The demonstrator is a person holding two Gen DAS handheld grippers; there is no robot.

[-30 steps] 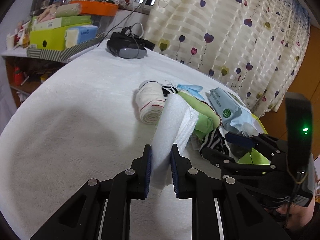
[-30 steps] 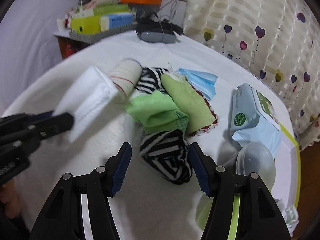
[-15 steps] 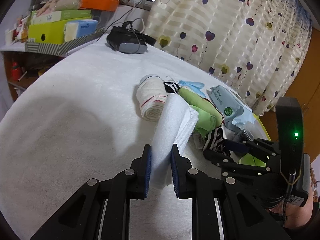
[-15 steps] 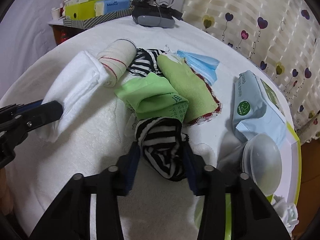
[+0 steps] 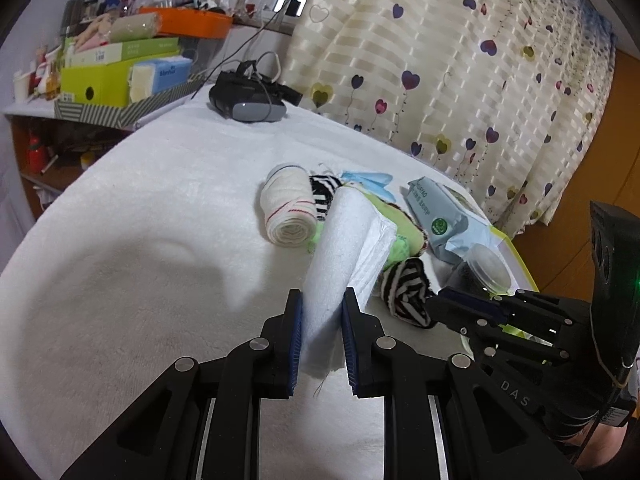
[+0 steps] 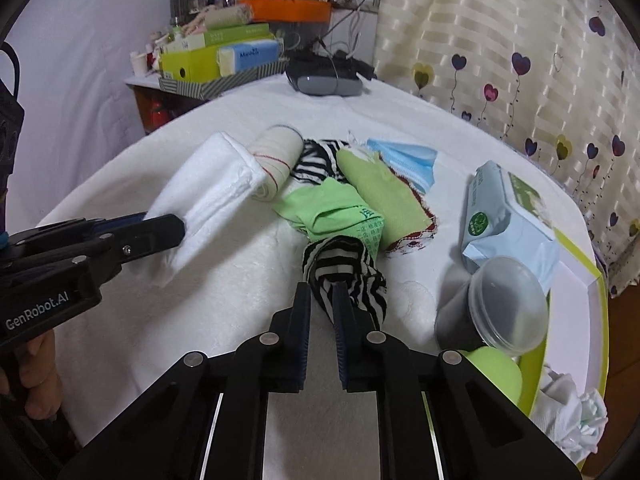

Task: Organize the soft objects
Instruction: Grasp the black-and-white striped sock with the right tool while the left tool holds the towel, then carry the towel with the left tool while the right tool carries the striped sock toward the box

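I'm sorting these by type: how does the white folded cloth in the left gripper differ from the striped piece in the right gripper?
The white folded cloth is plain white; the striped cloth is banded black and white. The white cloth is a neat, flat, layered fold; the striped one is bunched and crumpled. The white cloth looks clearly larger. Both are soft fabric, each pinched at one end, by the left gripper and the right gripper.

Both wrist fisheyes are looking down along their fingers, close over the white tabletop (image 5: 120, 280), sharing the sock pile (image 6: 332, 200).
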